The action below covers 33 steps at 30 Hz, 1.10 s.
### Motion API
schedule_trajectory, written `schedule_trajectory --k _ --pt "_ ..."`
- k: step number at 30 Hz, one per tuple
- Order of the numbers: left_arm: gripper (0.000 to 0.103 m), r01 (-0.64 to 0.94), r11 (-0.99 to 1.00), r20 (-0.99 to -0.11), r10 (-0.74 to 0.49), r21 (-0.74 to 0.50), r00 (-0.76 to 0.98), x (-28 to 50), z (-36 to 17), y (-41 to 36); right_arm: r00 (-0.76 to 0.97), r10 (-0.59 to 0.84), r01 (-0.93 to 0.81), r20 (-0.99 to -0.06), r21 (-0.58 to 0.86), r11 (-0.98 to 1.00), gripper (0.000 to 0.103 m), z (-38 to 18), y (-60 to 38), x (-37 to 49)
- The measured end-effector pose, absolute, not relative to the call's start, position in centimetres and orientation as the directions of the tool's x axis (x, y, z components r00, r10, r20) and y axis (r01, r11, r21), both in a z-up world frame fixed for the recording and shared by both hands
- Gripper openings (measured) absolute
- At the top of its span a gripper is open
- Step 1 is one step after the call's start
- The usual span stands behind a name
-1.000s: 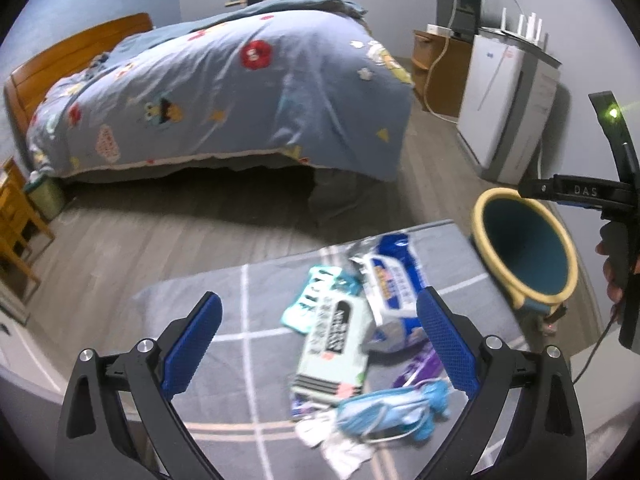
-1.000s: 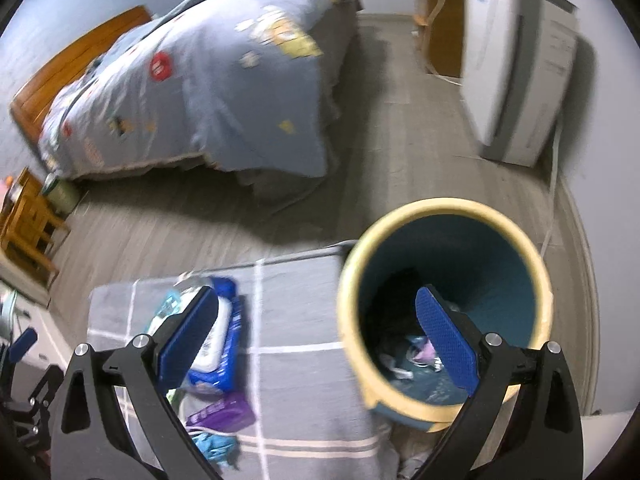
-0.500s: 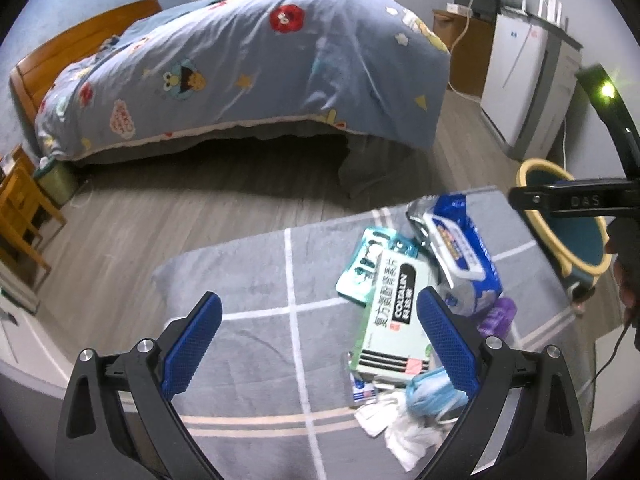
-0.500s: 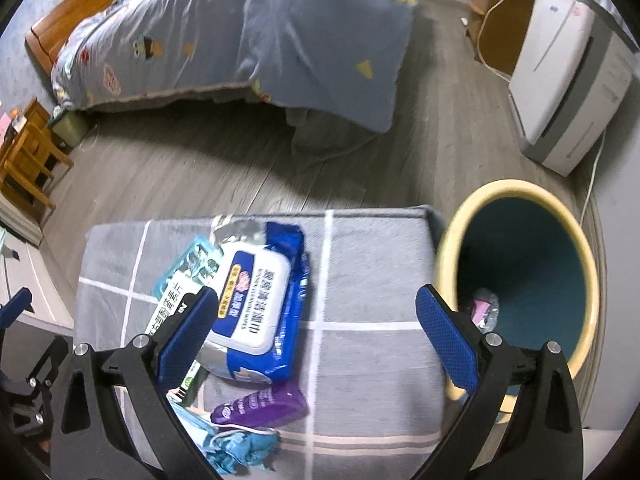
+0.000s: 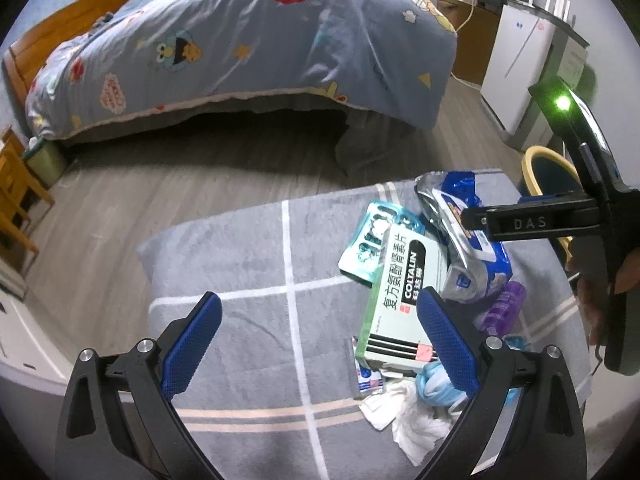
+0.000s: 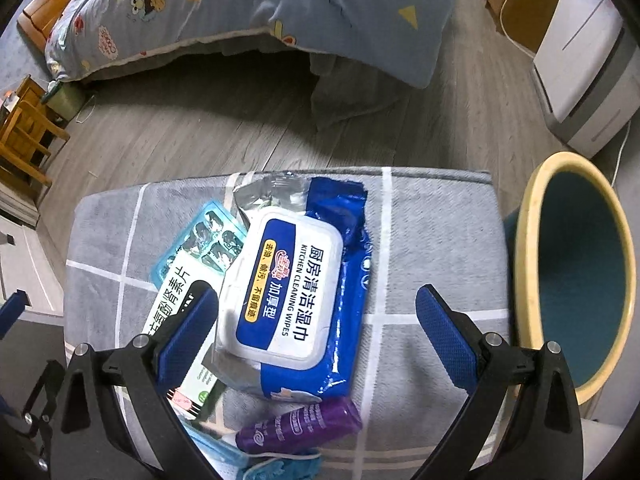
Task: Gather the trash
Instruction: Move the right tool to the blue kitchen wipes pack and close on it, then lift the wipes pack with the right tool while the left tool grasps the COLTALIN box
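A pile of trash lies on a grey checked cushion [image 5: 240, 264]: a blue wet-wipes pack [image 6: 296, 292], a pale green medicine box [image 5: 400, 300], a teal blister pack [image 5: 368, 240], a purple tube [image 6: 300, 424], a blue face mask [image 5: 434, 380] and white crumpled tissue [image 5: 408, 416]. My right gripper [image 6: 318, 320] is open and empty, just above the wipes pack. My left gripper [image 5: 318, 332] is open and empty over the cushion, left of the pile. A yellow-rimmed teal bin [image 6: 572, 272] stands at the cushion's right.
A bed with a blue quilt [image 5: 248, 40] fills the far side, across grey wood flooring. A white appliance [image 6: 584, 60] stands at the right wall. Wooden furniture [image 5: 16, 208] is at the left.
My right gripper has swung left from over the bin to above the wipes pack. My left gripper has drifted left, so the pile now sits at its right.
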<state>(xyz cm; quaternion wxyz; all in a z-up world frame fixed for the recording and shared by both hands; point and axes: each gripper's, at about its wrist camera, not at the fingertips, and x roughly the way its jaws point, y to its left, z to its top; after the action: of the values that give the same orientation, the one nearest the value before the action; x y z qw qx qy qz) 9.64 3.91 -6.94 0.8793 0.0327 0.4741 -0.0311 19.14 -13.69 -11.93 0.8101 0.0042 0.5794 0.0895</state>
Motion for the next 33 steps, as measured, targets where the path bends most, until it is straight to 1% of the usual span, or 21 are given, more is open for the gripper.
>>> schedule_trajectory --k 2,7,12,14,17,20,21,28,30,33 --pt "0.097 0.095 0.995 -0.839 -0.015 0.044 0.544 9.8 -7.3 3.7 0.302 0.157 -0.136 -0.94 0.12 0.983 0.097 -12.4 -13.6 19.3" --pt "0.097 0.104 0.993 -0.845 -0.01 0.054 0.535 10.1 -7.7 3.4 0.258 0.228 -0.099 -0.939 0.209 0.973 0.097 -13.7 -13.7 19.8" --pt "0.097 0.102 0.994 -0.853 -0.011 0.05 0.521 10.4 -8.1 3.2 0.222 0.247 -0.103 -0.943 0.229 0.968 0.097 -14.8 -13.1 20.2" --pt "0.097 0.105 0.993 -0.859 -0.014 0.046 0.512 10.6 -8.5 2.8 0.212 0.273 -0.099 -0.938 0.257 0.961 0.096 -14.9 -13.3 20.2" --pt "0.097 0.123 0.991 -0.865 -0.01 0.06 0.502 11.0 -9.1 1.9 0.213 0.299 -0.082 -0.93 0.288 0.954 0.083 -14.5 -14.1 20.2" --pt "0.097 0.15 0.986 -0.87 -0.009 0.075 0.492 11.3 -9.8 0.6 0.217 0.329 -0.066 -0.919 0.322 0.944 0.073 -14.1 -14.9 20.2" --pt "0.097 0.166 0.983 -0.873 -0.013 0.078 0.487 11.4 -10.1 -0.1 0.217 0.33 -0.065 -0.919 0.324 0.944 0.072 -14.0 -15.2 20.2" --pt "0.097 0.244 0.968 -0.904 -0.044 0.067 0.425 12.1 -12.6 -3.1 0.27 0.318 -0.075 -0.909 0.31 0.948 0.071 -12.4 -16.8 20.2" --pt "0.097 0.257 0.963 -0.91 -0.038 0.076 0.412 12.3 -13.2 -3.6 0.291 0.302 -0.085 -0.908 0.29 0.953 0.071 -11.9 -17.1 20.3" --pt "0.097 0.253 0.959 -0.908 0.009 0.126 0.419 12.7 -13.8 -4.1 0.307 0.289 -0.098 -0.907 0.272 0.957 0.071 -11.4 -17.7 20.4"
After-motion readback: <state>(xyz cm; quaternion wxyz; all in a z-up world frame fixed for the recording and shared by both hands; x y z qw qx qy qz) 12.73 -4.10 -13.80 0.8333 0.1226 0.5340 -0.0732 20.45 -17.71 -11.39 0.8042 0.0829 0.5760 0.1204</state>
